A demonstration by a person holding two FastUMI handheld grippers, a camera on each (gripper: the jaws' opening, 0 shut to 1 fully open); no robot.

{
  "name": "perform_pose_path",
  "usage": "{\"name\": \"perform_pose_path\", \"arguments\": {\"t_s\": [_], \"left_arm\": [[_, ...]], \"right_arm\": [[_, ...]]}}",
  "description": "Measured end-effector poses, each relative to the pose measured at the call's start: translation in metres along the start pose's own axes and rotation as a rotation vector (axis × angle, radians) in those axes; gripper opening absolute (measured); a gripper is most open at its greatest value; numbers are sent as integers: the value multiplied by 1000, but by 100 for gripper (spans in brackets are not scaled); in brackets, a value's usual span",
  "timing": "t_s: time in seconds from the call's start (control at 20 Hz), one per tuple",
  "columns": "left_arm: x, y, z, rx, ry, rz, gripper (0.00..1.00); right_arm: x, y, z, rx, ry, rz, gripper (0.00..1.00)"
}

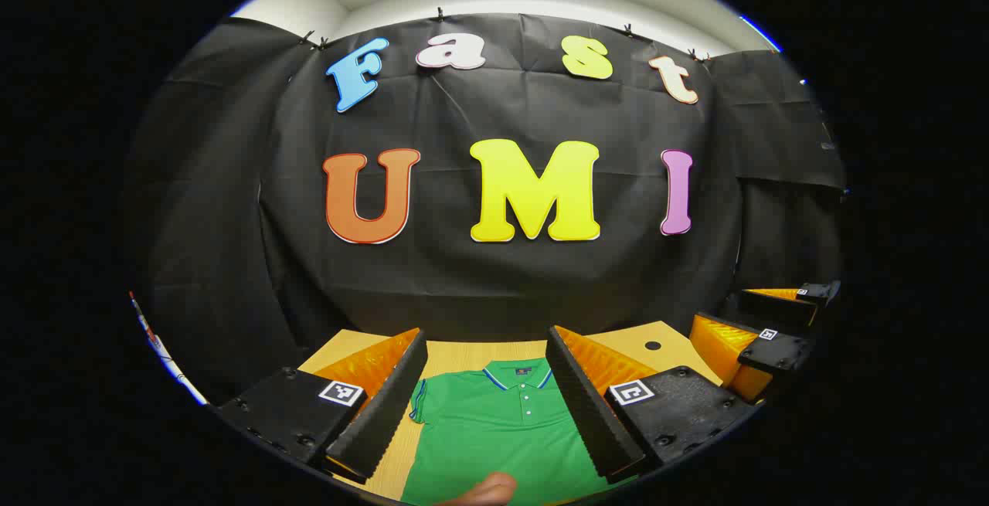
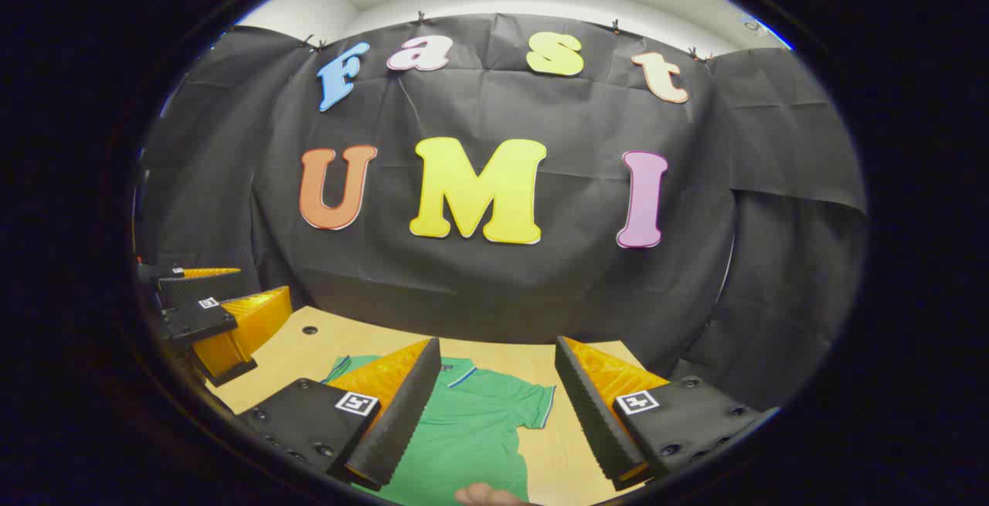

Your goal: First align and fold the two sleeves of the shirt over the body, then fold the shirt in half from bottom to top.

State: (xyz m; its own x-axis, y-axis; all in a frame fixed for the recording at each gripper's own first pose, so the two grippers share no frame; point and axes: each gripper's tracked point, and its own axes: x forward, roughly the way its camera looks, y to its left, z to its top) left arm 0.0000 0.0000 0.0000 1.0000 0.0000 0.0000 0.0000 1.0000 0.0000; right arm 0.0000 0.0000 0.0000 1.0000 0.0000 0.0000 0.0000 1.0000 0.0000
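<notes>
Both grippers hover with jaws spread wide above the table, grasping nothing. In the left gripper view, the left gripper (image 1: 487, 405) frames the green polo shirt (image 1: 502, 432) at bottom centre — collar and buttoned placket lying between its two fingers, one sleeve just beside the left finger. The right gripper (image 1: 761, 336) waits at the right edge. In the right gripper view, the right gripper (image 2: 498, 413) brackets the shirt's shoulder and sleeve — the shirt lies flat on the wooden table (image 2: 309, 351), the left gripper at middle left.
</notes>
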Motion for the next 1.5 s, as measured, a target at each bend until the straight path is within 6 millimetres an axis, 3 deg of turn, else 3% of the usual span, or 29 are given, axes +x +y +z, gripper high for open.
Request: {"name": "perform_pose_path", "arguments": {"t_s": [0.6, 0.9, 1.1, 1.25, 1.5], "left_arm": [[-1, -6, -9, 5, 20, -2, 100], [2, -14, -14, 3, 26, -13, 100], [3, -23, -22, 5, 34, -24, 100], [8, -29, -27, 11, 50, -28, 100], [14, -38, -32, 39, 75, -13, 100]], "right_arm": [[3, -7, -11, 5, 27, -3, 94], [15, -22, -35, 12, 84, -31, 94], [33, -37, -69, 29, 164, -59, 95], [54, -54, -107, 42, 234, -88, 95], [102, -82, -169, 94, 366, -151, 94]]}}
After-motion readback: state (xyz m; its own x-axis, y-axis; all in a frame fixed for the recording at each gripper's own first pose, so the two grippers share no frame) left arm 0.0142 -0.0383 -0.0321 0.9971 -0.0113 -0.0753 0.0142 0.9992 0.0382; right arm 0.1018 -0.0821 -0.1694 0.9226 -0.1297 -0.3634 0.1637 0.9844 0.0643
